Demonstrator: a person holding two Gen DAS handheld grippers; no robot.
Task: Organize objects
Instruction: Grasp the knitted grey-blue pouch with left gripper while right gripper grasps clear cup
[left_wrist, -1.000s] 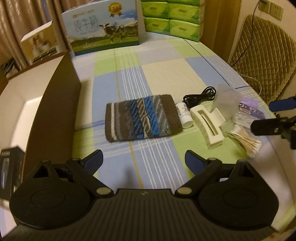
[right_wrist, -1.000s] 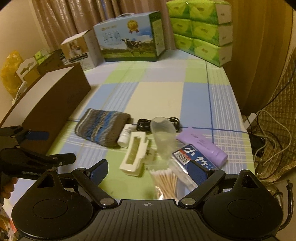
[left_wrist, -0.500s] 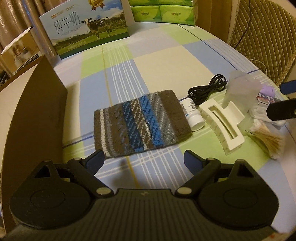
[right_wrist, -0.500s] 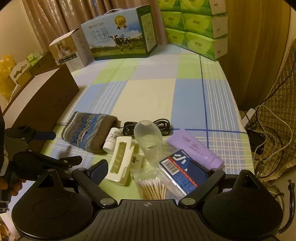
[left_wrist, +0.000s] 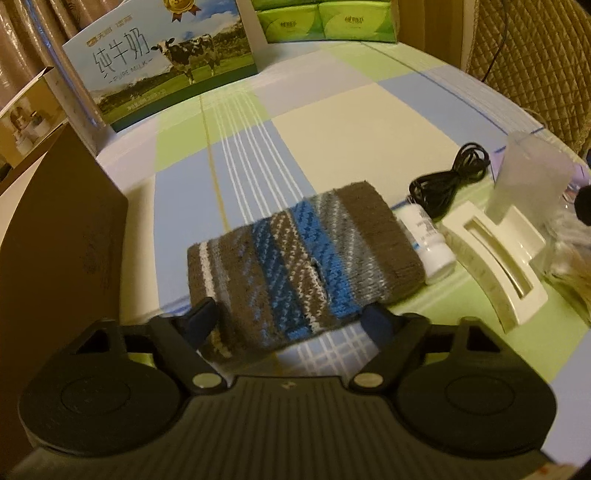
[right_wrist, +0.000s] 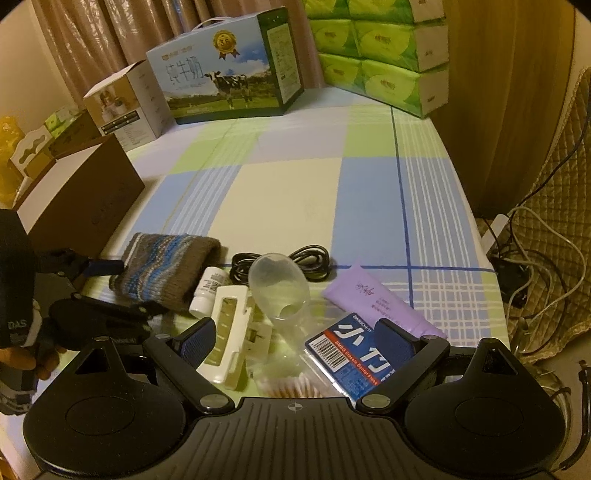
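Note:
A striped brown, grey and blue knitted pouch (left_wrist: 295, 266) lies on the checked tablecloth. My left gripper (left_wrist: 291, 321) is open, its fingers on either side of the pouch's near edge; it also shows in the right wrist view (right_wrist: 122, 288). Right of the pouch lie a small white bottle (left_wrist: 428, 243), a cream hair claw (left_wrist: 495, 273), a black cable (left_wrist: 447, 184) and a clear cup (left_wrist: 528, 184). My right gripper (right_wrist: 295, 339) is open above a blue floss box (right_wrist: 354, 354), cotton swabs (right_wrist: 291, 386) and the hair claw (right_wrist: 229, 332). A purple tube (right_wrist: 380, 302) lies beside them.
An open brown cardboard box (left_wrist: 55, 236) stands at the left. A milk carton (right_wrist: 225, 70), a smaller box (right_wrist: 125, 103) and stacked green tissue packs (right_wrist: 380, 51) stand at the back. A quilted chair (left_wrist: 532, 62) and cables (right_wrist: 532, 258) are at the right.
My left gripper has moved forward and down until its open fingers straddle the pouch's near edge. My right gripper has moved forward over the floss box and swabs.

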